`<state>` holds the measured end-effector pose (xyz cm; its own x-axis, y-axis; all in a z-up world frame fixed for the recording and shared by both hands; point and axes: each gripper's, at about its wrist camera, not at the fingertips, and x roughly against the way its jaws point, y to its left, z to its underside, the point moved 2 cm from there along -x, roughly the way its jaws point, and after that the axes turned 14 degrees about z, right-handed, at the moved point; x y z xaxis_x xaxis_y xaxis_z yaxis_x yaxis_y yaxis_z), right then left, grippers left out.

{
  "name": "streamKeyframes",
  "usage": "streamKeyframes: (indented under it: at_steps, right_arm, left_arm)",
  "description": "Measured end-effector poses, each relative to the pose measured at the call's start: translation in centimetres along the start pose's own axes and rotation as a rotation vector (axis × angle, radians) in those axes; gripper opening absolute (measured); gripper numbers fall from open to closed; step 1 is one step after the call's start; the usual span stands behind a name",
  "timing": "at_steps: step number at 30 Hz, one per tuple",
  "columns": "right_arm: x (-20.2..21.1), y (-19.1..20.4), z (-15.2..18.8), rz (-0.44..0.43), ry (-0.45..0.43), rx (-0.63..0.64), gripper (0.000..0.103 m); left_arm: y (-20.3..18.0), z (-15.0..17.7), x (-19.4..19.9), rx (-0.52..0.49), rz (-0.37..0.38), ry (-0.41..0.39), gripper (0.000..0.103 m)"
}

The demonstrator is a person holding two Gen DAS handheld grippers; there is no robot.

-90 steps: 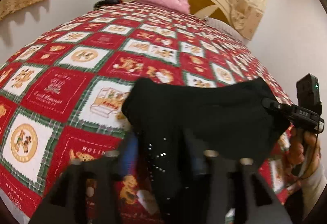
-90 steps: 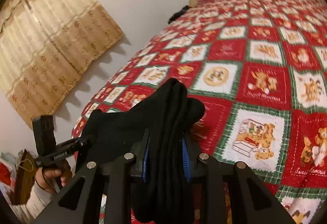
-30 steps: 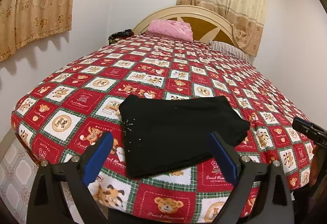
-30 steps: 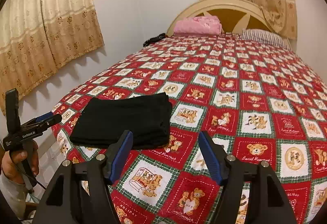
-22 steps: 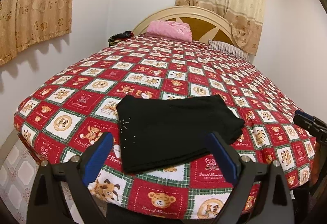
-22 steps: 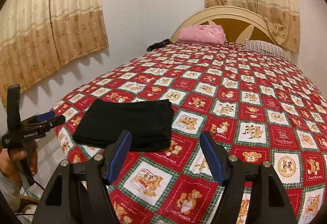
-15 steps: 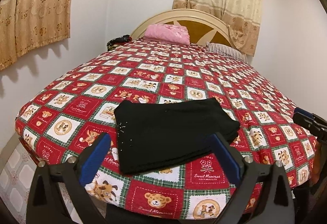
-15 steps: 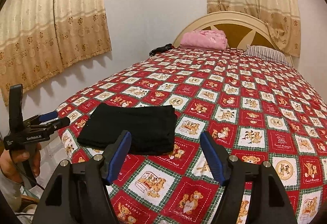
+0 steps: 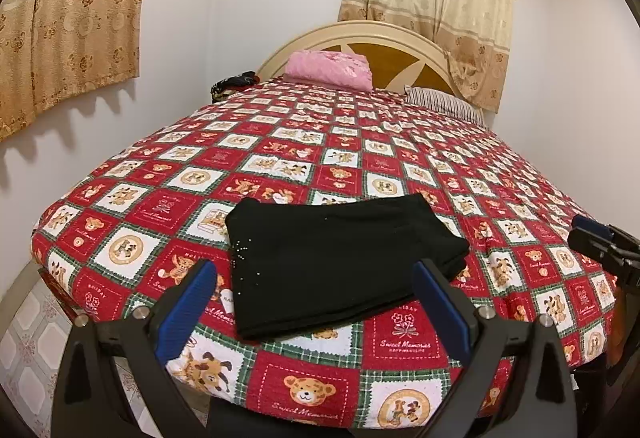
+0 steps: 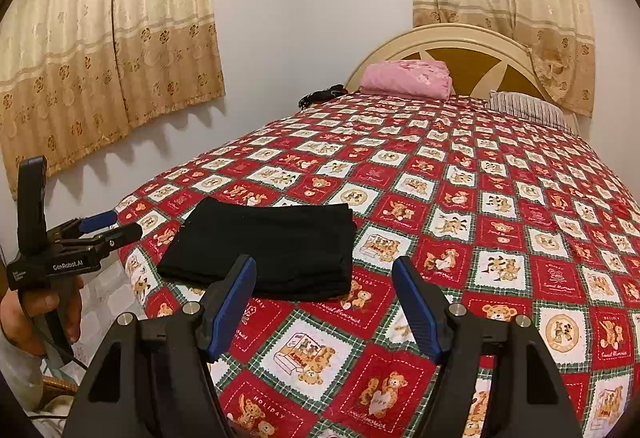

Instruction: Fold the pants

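Observation:
The black pants (image 9: 344,258) lie folded into a flat rectangle near the foot corner of the bed; the right wrist view shows the pants (image 10: 272,246) from their other side. My left gripper (image 9: 314,266) is held open, back from the bed's edge, with nothing between its blue pads. My right gripper (image 10: 324,262) is also open and empty, above the quilt beside the pants. Each gripper shows in the other's view: the right gripper (image 9: 600,242) at the right edge, the left gripper (image 10: 120,226) at the left, held by a hand (image 10: 40,314).
A red, white and green bear-pattern quilt (image 9: 280,142) covers the bed. At the headboard (image 10: 472,38) lie a pink folded blanket (image 9: 328,64), a striped pillow (image 10: 528,106) and a small dark item (image 9: 234,82). Tiled floor (image 9: 32,338) lies beside the bed. Curtains hang on both walls.
Three seconds ago both grippers were shut on the pants; they have since let go and drawn back from the bed. The pants lie still, folded.

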<state>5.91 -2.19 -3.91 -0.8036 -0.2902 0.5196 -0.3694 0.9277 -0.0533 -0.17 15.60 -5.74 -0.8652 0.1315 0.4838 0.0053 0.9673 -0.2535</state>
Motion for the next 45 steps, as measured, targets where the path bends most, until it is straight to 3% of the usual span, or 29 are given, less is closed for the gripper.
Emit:
streamKeyframes:
  at_steps: [13,27,45]
  right_arm:
    - [0.5,0.0,-0.2,-0.003,-0.029,-0.013,0.072]
    - [1.0,0.0,-0.5,-0.002,-0.040,-0.011,0.072]
    - [0.4,0.8,-0.1,0.004,-0.021,0.010,0.072]
  left_arm:
    - [-0.5,-0.1,0.0,-0.010,-0.002,0.003,0.102]
    - [-1.8,-0.9,0.6,-0.072,-0.063,-0.022,0.103]
    - [-1.3,-0.6,0.4,-0.051,-0.020,-0.043,0.103]
